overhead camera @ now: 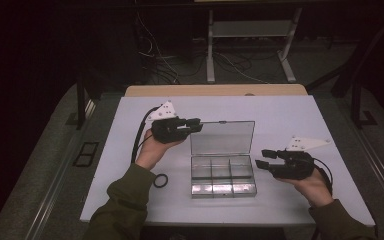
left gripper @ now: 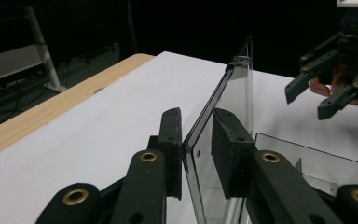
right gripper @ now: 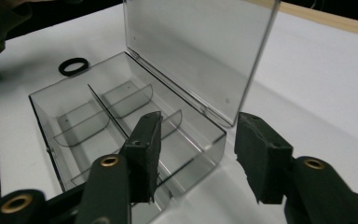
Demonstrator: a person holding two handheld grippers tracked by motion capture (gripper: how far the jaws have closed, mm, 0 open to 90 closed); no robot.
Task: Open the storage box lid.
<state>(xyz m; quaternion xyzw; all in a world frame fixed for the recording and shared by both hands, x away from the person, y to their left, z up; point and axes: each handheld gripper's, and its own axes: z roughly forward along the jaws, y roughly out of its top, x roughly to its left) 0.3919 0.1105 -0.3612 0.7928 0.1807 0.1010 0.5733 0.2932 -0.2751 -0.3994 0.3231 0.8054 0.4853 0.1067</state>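
The clear box (overhead camera: 222, 175) sits in the middle of the white tabletop (overhead camera: 290, 115), its lid (overhead camera: 222, 137) standing upright at the back. The left gripper (overhead camera: 192, 125) has the lid's left edge between its fingers (left gripper: 172, 140); in the left gripper view one pad lies against the plastic while the other seems a sliver off it, so I'd call that a light pinch rather than a firm one. The right gripper (overhead camera: 264, 159) hovers just right of the box, fingers (right gripper: 261, 154) apart around nothing, not touching it. A black ring (overhead camera: 160, 180) lies near the left sleeve (overhead camera: 122, 200), apart from the box. The risk, as I see it: the lid is thin and slick, and if the left hand pulls or twists, it could slip free and snap shut, or the light empty box could tip or skid across the tabletop, since nothing is pinning it down.
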